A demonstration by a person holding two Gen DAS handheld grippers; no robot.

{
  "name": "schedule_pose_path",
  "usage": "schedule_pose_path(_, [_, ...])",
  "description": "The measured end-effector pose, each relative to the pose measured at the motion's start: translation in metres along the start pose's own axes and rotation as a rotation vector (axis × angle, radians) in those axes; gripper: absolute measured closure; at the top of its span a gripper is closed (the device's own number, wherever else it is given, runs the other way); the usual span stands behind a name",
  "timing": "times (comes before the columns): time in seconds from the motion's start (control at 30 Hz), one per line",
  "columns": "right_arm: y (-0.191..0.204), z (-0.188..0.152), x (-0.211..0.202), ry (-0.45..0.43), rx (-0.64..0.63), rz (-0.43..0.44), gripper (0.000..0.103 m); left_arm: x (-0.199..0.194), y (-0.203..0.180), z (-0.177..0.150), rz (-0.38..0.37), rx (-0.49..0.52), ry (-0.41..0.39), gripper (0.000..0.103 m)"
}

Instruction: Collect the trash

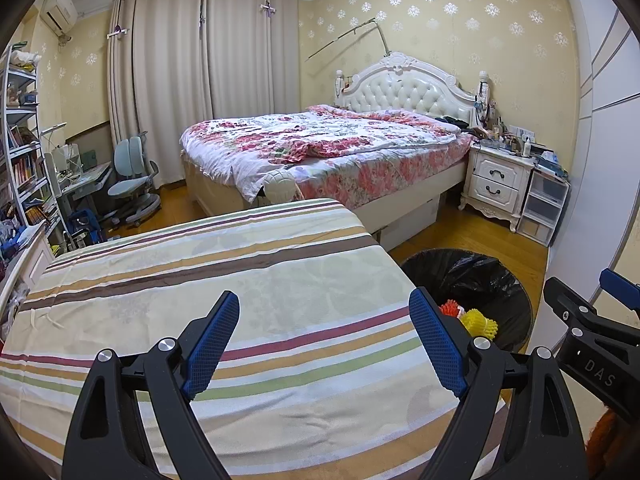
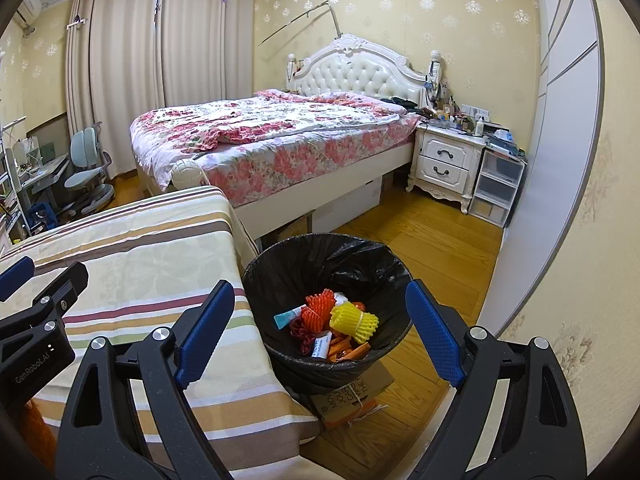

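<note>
A round bin with a black liner (image 2: 280, 268) stands on the wooden floor beside a table under a striped cloth (image 2: 152, 248). Inside lie a yellow foam net (image 2: 354, 320), an orange foam net (image 2: 318, 306), a teal tube (image 2: 288, 316) and other scraps. My right gripper (image 2: 320, 334) hangs above the bin's near rim, open, with nothing between its blue pads. My left gripper (image 1: 324, 344) hovers over the striped cloth (image 1: 200, 272), also open and holding nothing. The left wrist view catches the bin (image 1: 516, 292) at right, with the yellow net (image 1: 480, 322) showing.
A cardboard box (image 2: 360, 392) sits under the bin. Behind are a bed with a floral quilt (image 2: 280, 132), a white nightstand (image 2: 444, 160), plastic drawers (image 2: 496, 184), a desk chair (image 1: 132, 176) and a bookshelf (image 1: 24, 152). A white wardrobe (image 2: 560, 120) runs along the right.
</note>
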State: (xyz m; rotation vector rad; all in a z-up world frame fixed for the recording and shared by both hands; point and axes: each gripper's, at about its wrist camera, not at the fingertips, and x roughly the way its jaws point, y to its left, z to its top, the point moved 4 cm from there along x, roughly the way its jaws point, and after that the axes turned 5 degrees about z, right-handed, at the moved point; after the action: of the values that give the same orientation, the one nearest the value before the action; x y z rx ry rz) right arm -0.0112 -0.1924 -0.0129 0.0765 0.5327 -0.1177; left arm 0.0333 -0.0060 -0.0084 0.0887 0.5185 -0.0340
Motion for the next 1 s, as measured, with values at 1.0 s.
schedule_pose_path(1.0, [0.001,-0.001,0.002,-0.001,-0.001,0.0,0.018,-0.004,-0.012,-0.012,-0.008,-0.002,0.01,0.019])
